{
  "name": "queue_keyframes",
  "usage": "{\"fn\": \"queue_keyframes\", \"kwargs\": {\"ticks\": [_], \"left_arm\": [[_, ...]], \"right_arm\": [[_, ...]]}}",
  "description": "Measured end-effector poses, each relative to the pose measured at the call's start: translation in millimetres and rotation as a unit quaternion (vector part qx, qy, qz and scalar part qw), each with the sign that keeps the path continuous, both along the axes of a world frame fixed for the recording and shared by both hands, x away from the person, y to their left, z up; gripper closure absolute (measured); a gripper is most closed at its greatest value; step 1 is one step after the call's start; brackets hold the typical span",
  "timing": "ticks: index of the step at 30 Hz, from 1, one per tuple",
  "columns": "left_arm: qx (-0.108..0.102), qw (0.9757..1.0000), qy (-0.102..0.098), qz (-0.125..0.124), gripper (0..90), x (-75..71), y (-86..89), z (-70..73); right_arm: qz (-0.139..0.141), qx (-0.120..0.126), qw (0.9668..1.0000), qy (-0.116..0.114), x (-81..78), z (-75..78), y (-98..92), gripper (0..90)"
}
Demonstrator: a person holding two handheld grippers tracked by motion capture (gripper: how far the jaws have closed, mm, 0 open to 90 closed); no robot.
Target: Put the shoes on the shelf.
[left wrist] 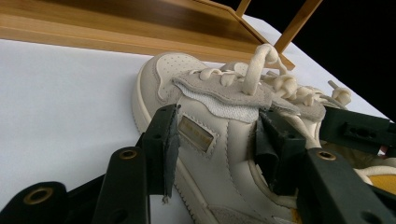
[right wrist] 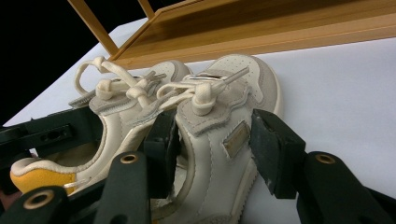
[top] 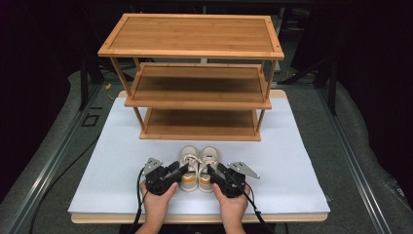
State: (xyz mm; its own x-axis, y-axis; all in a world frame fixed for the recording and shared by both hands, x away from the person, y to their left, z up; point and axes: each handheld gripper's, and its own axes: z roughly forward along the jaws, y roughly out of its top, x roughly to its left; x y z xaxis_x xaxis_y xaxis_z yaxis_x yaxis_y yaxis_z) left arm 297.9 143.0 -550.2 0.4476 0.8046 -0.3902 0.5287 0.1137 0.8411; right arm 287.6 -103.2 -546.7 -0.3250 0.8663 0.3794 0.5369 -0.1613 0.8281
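Two small cream shoes with yellow heels stand side by side on the white tabletop (top: 117,161), toes toward the rack. My left gripper (top: 182,169) is shut on the left shoe (top: 189,165). In the left gripper view (left wrist: 217,135) one pad presses the outer wall of the left shoe (left wrist: 205,107) by its gold label and the other sits inside the opening. My right gripper (top: 213,170) holds the right shoe (top: 209,164) the same way. In the right gripper view (right wrist: 215,140) its pads clamp the labelled side wall of the right shoe (right wrist: 219,116).
A three-tier bamboo shoe rack (top: 195,34) stands at the back of the table, its lowest shelf (top: 199,122) just beyond the shoes' toes. Dark floor and metal rails surround the table. Both hands come in from the near edge.
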Motion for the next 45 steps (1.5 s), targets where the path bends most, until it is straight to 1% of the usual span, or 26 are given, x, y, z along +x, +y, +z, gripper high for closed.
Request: {"fn": "queue_keyframes", "kwargs": {"ticks": [3,8,10,13,14,15,18,21,22,23,30,31,34,35,36,37,38,39,40,41,43,44,45], "left_arm": [[-0.002,1.0,0.001,0.002,53.2,-0.2,-0.3,0.0],[-0.002,1.0,0.002,0.0,54.0,0.2,-0.5,0.4],[-0.003,1.0,0.003,0.0,54.2,0.4,-0.6,0.5],[-0.005,1.0,0.003,-0.001,54.4,0.7,-0.4,0.7],[-0.005,1.0,0.004,-0.001,54.5,0.7,-0.4,0.9],[-0.005,1.0,0.005,-0.001,54.5,0.6,-0.3,1.2],[-0.004,1.0,0.006,0.0,54.5,0.3,-0.9,2.0],[-0.005,0.9999,0.009,0.0,54.6,0.0,-0.8,2.8],[-0.005,0.9999,0.009,-0.001,54.7,0.0,-0.8,3.1],[-0.005,0.9999,0.01,-0.001,54.7,0.0,-0.7,3.3],[-0.004,0.9999,0.012,-0.002,54.7,-0.2,-0.7,5.5],[-0.003,0.9999,0.012,-0.002,54.7,-0.3,-0.9,5.9],[-0.002,0.9999,0.012,-0.003,54.8,0.0,-0.8,7.0],[-0.004,0.9999,0.012,-0.003,54.8,0.0,-0.7,7.4],[-0.005,0.9999,0.012,-0.003,54.8,0.1,-0.4,7.8],[-0.006,0.9999,0.012,-0.003,54.8,0.2,-0.2,8.4],[-0.006,0.9999,0.012,-0.004,54.8,0.3,0.0,9.1],[-0.006,0.9999,0.011,-0.005,54.8,0.5,0.2,10.0],[-0.006,0.9999,0.011,-0.005,54.8,0.5,0.4,11.0],[-0.006,0.9999,0.011,-0.006,54.8,0.5,0.7,11.9],[-0.008,0.9999,0.01,-0.006,54.8,0.5,1.1,13.9],[-0.008,0.9999,0.01,-0.006,54.8,0.5,1.3,14.8],[-0.009,0.9999,0.009,-0.006,54.8,0.6,1.4,16.2]], "right_arm": [[-0.004,-0.002,1.0,-0.002,0.0,0.0,1.3,53.5],[-0.003,-0.007,1.0,0.006,0.5,2.2,1.5,54.2],[-0.009,-0.005,0.9999,0.006,0.9,2.3,2.1,54.3],[-0.005,-0.001,0.9999,0.012,0.3,3.4,1.6,54.4],[-0.011,-0.001,0.9999,0.009,0.2,3.3,2.6,54.5],[-0.009,0.002,0.9999,0.007,0.1,3.2,2.8,54.5],[-0.009,-0.002,0.9999,0.011,-0.9,3.8,2.5,54.7],[-0.007,0.003,0.9999,0.012,-0.9,4.2,2.0,55.0],[-0.01,0.005,0.9999,0.007,-0.6,3.7,2.3,55.1],[-0.007,0.003,0.9999,0.012,-1.2,4.4,1.8,55.1],[-0.005,0.007,0.9999,0.014,-2.0,5.1,1.2,55.3],[-0.009,0.009,0.9999,0.009,-1.6,4.8,1.7,55.3],[-0.005,0.007,0.9999,0.015,-2.1,6.3,1.0,55.3],[-0.011,0.007,0.9998,0.011,-1.8,6.4,1.7,55.3],[-0.01,0.011,0.9999,0.007,-1.3,6.4,1.8,55.3],[-0.01,0.011,0.9999,0.008,-1.5,7.2,1.8,55.3],[-0.013,0.006,0.9998,0.013,-2.0,8.5,1.9,55.3],[-0.007,0.011,0.9999,0.009,-1.8,8.9,1.6,55.3],[-0.01,0.01,0.9999,0.006,-1.6,9.8,2.1,55.3],[-0.011,0.008,0.9999,0.01,-2.0,11.2,2.0,55.3],[0.007,0.014,0.9998,0.01,-2.3,13.2,0.1,55.3],[-0.011,0.008,0.9999,0.005,-2.1,14.4,2.0,55.4],[-0.006,0.009,0.9999,0.006,-2.3,15.5,1.5,55.3]]}}
